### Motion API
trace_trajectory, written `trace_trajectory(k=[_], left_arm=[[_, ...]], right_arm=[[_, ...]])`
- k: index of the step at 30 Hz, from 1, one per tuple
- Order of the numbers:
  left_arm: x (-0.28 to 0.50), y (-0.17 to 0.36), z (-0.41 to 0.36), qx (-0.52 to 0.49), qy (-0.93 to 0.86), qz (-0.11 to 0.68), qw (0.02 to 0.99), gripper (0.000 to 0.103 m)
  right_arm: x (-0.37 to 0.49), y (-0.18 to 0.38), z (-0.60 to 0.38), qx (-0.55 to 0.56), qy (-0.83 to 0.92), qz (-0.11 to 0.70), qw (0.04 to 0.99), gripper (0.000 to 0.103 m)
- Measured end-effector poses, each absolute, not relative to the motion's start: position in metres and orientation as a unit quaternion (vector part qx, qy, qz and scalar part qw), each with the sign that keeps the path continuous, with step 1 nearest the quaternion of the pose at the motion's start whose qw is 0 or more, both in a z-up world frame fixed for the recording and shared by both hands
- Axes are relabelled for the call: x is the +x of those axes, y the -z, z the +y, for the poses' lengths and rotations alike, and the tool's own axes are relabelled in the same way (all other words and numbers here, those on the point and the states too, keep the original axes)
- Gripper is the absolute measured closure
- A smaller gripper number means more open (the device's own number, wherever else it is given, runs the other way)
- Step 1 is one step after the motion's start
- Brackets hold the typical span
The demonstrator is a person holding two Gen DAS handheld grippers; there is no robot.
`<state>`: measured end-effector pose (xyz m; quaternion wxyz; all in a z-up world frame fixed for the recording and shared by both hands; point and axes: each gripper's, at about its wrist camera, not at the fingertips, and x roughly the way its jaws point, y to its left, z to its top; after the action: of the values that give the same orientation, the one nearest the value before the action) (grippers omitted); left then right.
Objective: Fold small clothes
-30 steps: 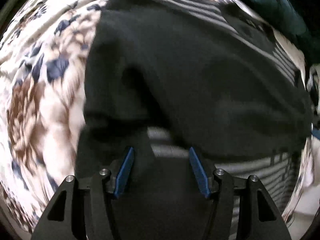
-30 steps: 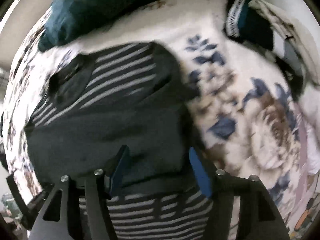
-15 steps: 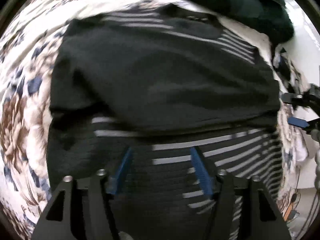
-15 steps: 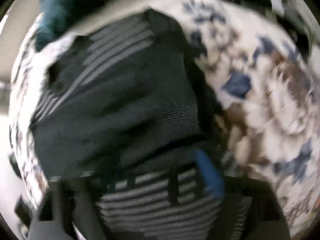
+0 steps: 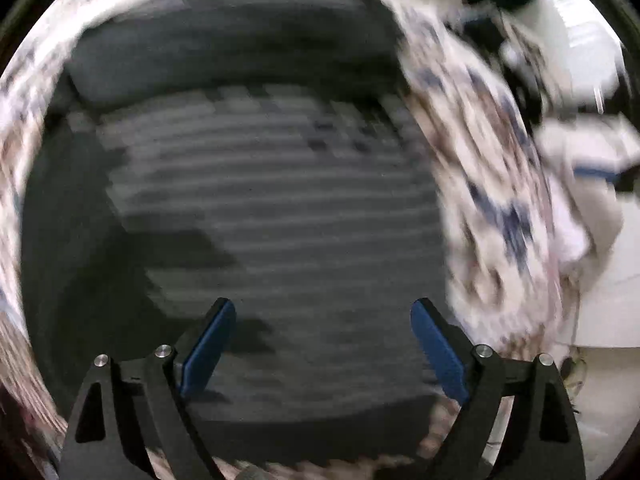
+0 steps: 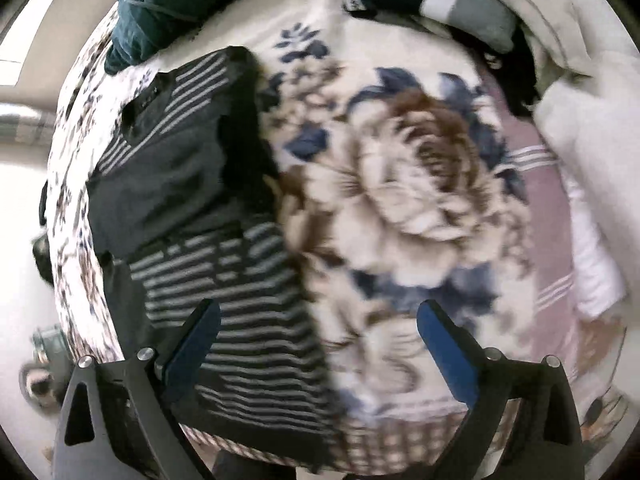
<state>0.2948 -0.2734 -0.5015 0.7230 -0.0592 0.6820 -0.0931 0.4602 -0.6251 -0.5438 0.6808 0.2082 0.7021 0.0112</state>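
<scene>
Your striped sweater (image 6: 208,216) lies flat on the flowered blanket (image 6: 400,200) that covers the bed, with a plain dark part folded across its middle and grey stripes showing above and below that fold. In the left wrist view the sweater (image 5: 272,200) fills most of the blurred picture, right under your left gripper (image 5: 322,312); its fingers (image 5: 208,344) are spreading apart and nothing sits between them. Your right gripper (image 6: 318,314) hangs over the sweater's right edge, where it meets the blanket, and its fingers (image 6: 444,348) stand wide apart, holding nothing. Beyond the sweater, a dark teal garment (image 6: 172,4) rests at the far edge of the blanket. More clothes are heaped (image 6: 460,4) at the upper right.
</scene>
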Motion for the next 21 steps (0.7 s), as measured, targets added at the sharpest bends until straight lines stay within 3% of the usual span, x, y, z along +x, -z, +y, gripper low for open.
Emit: trace_trajectory(k=[4, 9, 11, 12, 13, 15, 21], left_arm=[[0.243, 0.527, -0.334, -0.078, 0.078, 0.718, 0.687, 0.013], [0.214, 0.567, -0.392, 0.009, 0.06, 0.725, 0.686, 0.014], [0.211, 0.574, -0.396, 0.02, 0.049, 0.706, 0.707, 0.037], [0.211, 0.572, -0.396, 0.03, 0.047, 0.694, 0.717, 0.069], [0.211, 0.569, -0.396, 0.043, 0.048, 0.681, 0.73, 0.086], [0.21, 0.562, -0.395, 0.033, 0.053, 0.668, 0.741, 0.097], [0.21, 0.543, -0.388, 0.003, 0.031, 0.661, 0.749, 0.1]], right_arm=[[0.468, 0.562, -0.646, 0.213, -0.056, 0.705, 0.674, 0.003], [0.497, 0.594, -0.637, 0.215, -0.114, 0.706, 0.665, 0.003], [0.514, 0.609, -0.629, 0.226, -0.134, 0.702, 0.662, 0.003], [0.522, 0.614, -0.623, 0.228, -0.138, 0.698, 0.664, 0.003], [0.536, 0.619, -0.617, 0.227, -0.148, 0.691, 0.67, 0.003], [0.564, 0.628, -0.602, 0.221, -0.164, 0.68, 0.679, 0.003], [0.664, 0.672, -0.562, 0.29, -0.205, 0.661, 0.661, 0.003]])
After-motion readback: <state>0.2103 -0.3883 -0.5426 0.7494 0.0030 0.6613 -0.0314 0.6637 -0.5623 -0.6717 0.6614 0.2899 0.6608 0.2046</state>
